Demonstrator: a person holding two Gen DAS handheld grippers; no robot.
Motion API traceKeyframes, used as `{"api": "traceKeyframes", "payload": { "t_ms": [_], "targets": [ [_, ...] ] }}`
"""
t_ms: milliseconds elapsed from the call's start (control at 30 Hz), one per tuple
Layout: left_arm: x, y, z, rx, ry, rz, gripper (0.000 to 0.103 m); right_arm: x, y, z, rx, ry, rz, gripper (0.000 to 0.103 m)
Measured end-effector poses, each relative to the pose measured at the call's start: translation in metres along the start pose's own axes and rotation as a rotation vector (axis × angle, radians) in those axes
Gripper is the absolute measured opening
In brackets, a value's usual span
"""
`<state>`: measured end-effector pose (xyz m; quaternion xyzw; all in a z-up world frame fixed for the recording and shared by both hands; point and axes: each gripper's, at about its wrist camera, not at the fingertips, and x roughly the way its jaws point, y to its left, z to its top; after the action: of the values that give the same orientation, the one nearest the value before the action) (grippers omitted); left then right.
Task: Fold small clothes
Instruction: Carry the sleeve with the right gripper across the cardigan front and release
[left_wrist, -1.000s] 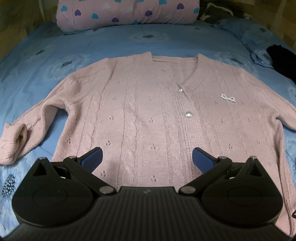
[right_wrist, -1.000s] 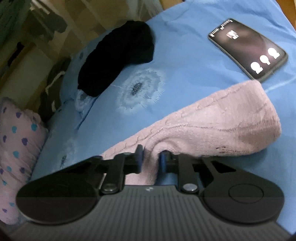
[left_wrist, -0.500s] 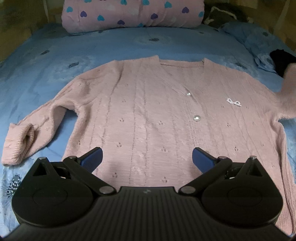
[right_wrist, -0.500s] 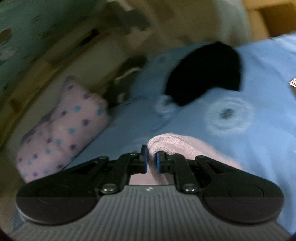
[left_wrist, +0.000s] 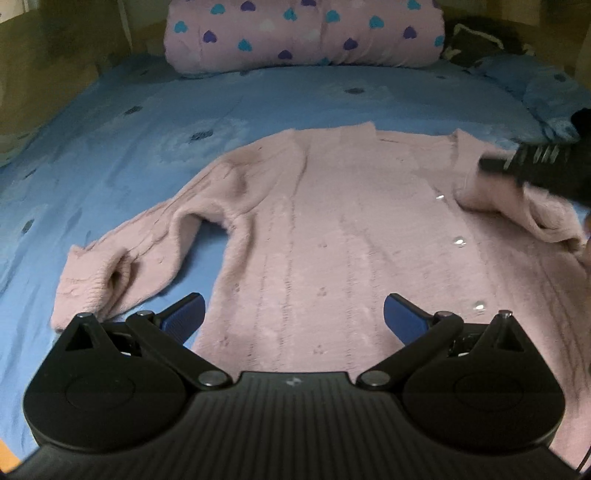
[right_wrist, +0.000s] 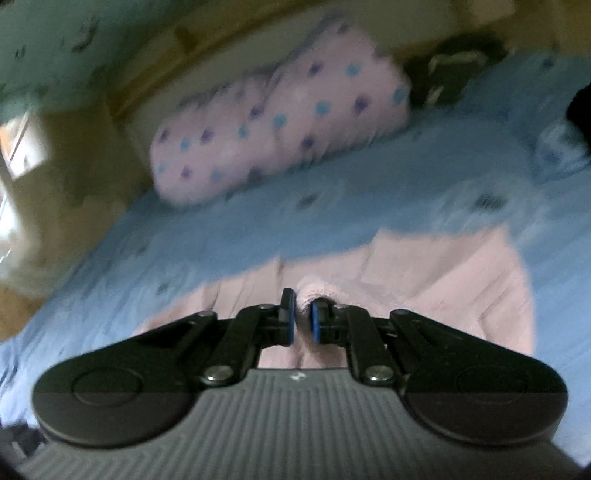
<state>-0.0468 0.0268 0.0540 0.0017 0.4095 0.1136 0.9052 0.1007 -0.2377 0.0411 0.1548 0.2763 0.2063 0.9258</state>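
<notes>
Change since a second ago: right sleeve (left_wrist: 517, 199) lifted off the sheet and carried inward, now draped over the chest of the pink cardigan (left_wrist: 332, 240).

Right gripper (right_wrist: 303, 321): clenched on the sleeve's cuff (right_wrist: 314, 293), likely to lay it across the front as the first fold.

Left gripper (left_wrist: 293, 314): released, jaws wide, hovering over the hem, holding nothing.

Cardigan: flat, buttons up, on blue bedsheet (left_wrist: 129, 129); left sleeve (left_wrist: 122, 258) lies outstretched, unfolded.

Beyond: heart-print pillow (left_wrist: 303, 33) at the headboard.
</notes>
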Motion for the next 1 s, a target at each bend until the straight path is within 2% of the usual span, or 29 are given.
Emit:
{"api": "traceKeyframes", "payload": {
  "t_ms": [167, 233, 267, 300, 367, 533, 667, 767, 900, 1000],
  "targets": [
    [0.007, 0.01, 0.0, -0.015, 0.011, 0.017, 0.103, 0.038, 0.011, -0.036, 0.02, 0.148, 0.025, 0.015],
    [0.008, 0.009, 0.002, -0.005, 0.008, 0.02, 0.103, 0.041, 0.01, -0.043, 0.024, 0.183, 0.008, 0.022],
    [0.008, 0.008, 0.004, 0.003, 0.004, 0.022, 0.103, 0.04, 0.009, -0.044, 0.022, 0.192, 0.016, 0.036],
    [0.008, 0.006, 0.006, 0.01, -0.001, 0.024, 0.103, 0.033, 0.01, -0.047, 0.02, 0.197, 0.03, 0.054],
    [0.007, 0.002, 0.012, 0.017, -0.012, 0.018, 0.103, 0.02, 0.012, -0.047, 0.03, 0.213, 0.058, 0.075],
    [0.001, -0.02, 0.026, 0.028, -0.02, -0.038, 0.103, -0.022, 0.009, -0.041, 0.013, 0.259, 0.088, 0.075],
    [-0.004, -0.052, 0.038, 0.076, -0.034, -0.084, 0.103, -0.054, -0.004, -0.03, -0.022, 0.251, 0.088, 0.075],
    [-0.007, -0.082, 0.047, 0.122, -0.054, -0.119, 0.103, -0.069, -0.021, -0.016, -0.036, 0.212, 0.021, 0.075],
    [-0.007, -0.124, 0.059, 0.179, -0.083, -0.172, 0.103, -0.072, -0.055, -0.002, -0.018, 0.114, -0.15, 0.075],
    [0.001, -0.157, 0.068, 0.212, -0.086, -0.209, 0.103, -0.074, -0.088, -0.003, 0.061, 0.055, -0.27, 0.075]
  ]
}}
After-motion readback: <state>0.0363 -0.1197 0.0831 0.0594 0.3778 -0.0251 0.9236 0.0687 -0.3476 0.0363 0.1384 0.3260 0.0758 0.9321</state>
